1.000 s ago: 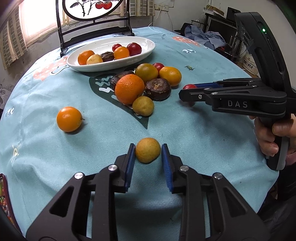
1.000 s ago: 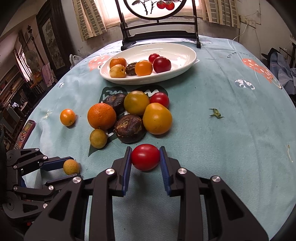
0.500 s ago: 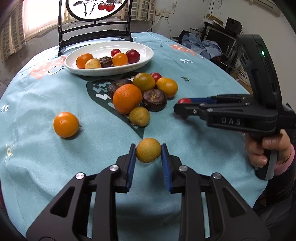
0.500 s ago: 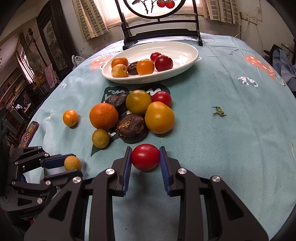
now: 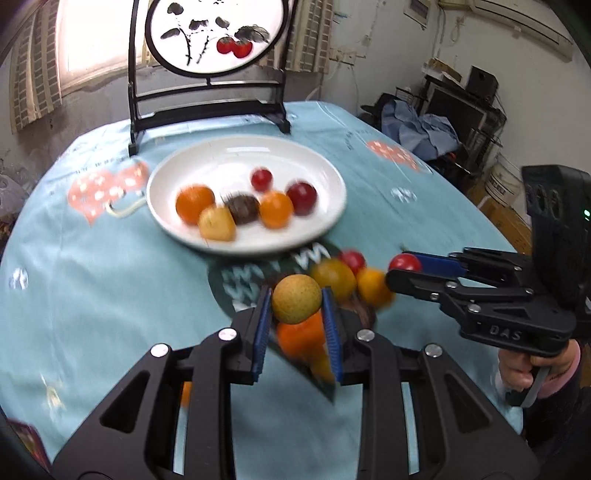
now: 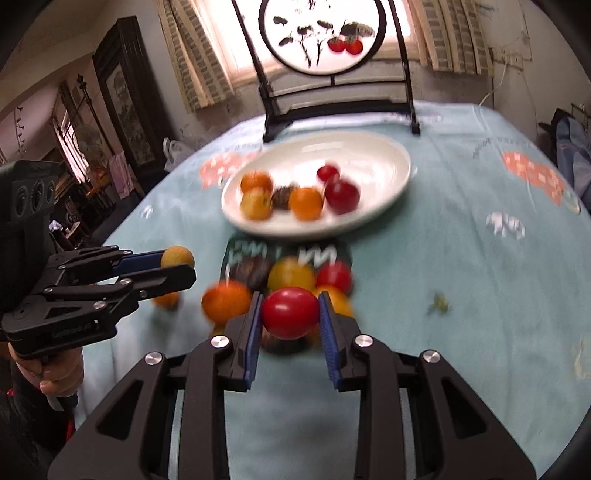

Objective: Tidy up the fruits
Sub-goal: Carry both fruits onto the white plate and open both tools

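Bright curtained window (image 6: 207,55); dark cabinet (image 6: 125,99) left

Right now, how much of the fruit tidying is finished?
Partly done. Six fruits already sit in the white plate. In hand: the left tongs grip a yellow-brown fruit and the right tongs grip a red tomato. A pile of loose fruit remains on the tablecloth.

Each view looks forward and down along its own jaws, from just behind them, toward the far side of the table (image 5: 92,295). The left camera catches the right gripper (image 5: 402,273) at its right edge; the right camera catches the left gripper (image 6: 181,267) at its left edge (so they sit side by side). Both share the white plate (image 5: 332,221), the loose fruit and the round painted screen (image 6: 321,33).
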Motion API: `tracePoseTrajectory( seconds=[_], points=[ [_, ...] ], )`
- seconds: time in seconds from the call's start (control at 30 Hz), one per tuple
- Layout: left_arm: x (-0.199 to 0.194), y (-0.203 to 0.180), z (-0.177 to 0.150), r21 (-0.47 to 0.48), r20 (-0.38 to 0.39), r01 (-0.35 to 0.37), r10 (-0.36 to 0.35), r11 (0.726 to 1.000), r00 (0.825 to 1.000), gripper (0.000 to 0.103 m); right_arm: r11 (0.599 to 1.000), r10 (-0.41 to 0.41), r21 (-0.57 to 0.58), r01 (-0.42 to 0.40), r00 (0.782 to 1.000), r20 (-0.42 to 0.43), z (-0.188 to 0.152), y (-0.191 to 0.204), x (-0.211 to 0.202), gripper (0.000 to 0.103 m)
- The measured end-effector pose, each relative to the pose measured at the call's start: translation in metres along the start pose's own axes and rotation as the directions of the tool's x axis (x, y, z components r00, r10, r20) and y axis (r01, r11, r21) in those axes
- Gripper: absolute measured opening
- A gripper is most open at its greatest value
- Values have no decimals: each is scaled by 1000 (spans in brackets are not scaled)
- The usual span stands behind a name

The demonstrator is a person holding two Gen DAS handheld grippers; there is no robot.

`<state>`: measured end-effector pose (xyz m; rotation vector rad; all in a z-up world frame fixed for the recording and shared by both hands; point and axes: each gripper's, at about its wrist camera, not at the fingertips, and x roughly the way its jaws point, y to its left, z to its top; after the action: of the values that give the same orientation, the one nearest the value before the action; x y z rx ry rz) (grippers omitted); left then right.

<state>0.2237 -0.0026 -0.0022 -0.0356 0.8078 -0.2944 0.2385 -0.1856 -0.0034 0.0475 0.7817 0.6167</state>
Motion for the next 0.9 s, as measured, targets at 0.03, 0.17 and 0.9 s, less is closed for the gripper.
tracePoseTrajectory(
  seconds=[0.03, 0.17, 0.9],
  points=[
    [5, 5, 12, -10, 0, -7, 7, 1000, 1000, 27, 1000, -9, 3, 9, 1000, 12, 10, -3, 4, 30],
    [37, 21, 61, -35, 2, -84, 84, 996, 996, 27, 998, -28, 62, 25, 998, 57, 54, -26, 33, 30],
    [43, 46, 82, -42, -17, -329, 329, 943, 944, 93, 998, -9, 59, 3, 995, 96, 73, -25, 39, 58]
  ],
)
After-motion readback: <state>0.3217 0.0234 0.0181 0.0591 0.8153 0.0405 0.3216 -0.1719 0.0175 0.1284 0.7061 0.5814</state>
